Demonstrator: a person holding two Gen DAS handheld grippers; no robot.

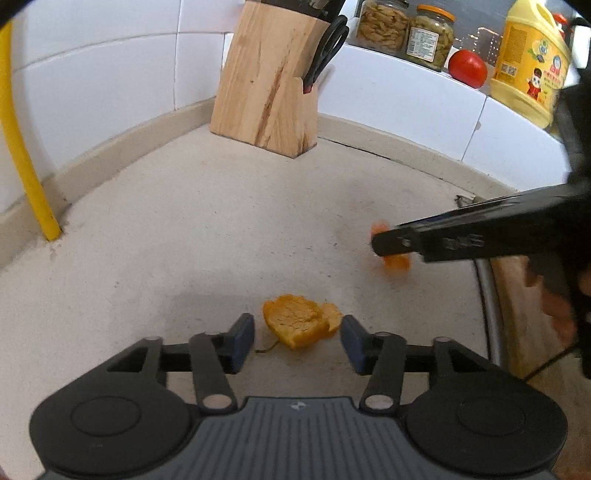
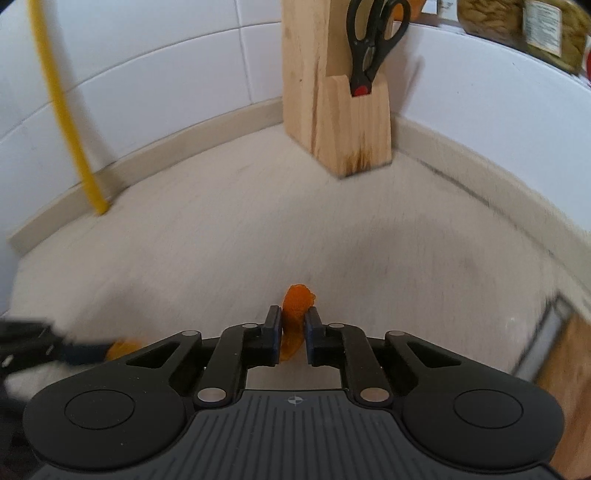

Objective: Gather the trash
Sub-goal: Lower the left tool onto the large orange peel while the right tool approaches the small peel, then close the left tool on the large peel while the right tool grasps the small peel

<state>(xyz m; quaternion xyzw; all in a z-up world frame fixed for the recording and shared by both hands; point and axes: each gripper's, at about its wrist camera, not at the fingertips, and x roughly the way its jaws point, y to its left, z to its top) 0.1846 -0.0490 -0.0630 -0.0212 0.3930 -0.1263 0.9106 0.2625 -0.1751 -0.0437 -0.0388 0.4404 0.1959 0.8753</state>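
A large orange peel (image 1: 295, 325) lies on the pale countertop (image 1: 221, 240). It sits between the fingertips of my left gripper (image 1: 297, 341), which is open, and the blue pads do not touch it. My right gripper (image 2: 293, 332) is shut on a smaller, darker piece of orange peel (image 2: 297, 302), which sticks up above its pads. In the left wrist view the right gripper (image 1: 391, 245) reaches in from the right, with its peel piece (image 1: 397, 264) blurred just above the counter. The left gripper (image 2: 85, 350) shows as a blur at the lower left of the right wrist view.
A wooden knife block (image 1: 266, 85) with black scissors (image 1: 327, 51) stands in the back corner. A yellow pipe (image 1: 22, 147) runs down the left wall. On the ledge are two jars (image 1: 384, 26), a tomato (image 1: 467, 68) and a yellow oil bottle (image 1: 528, 62). A wooden board (image 2: 569, 354) lies at the right.
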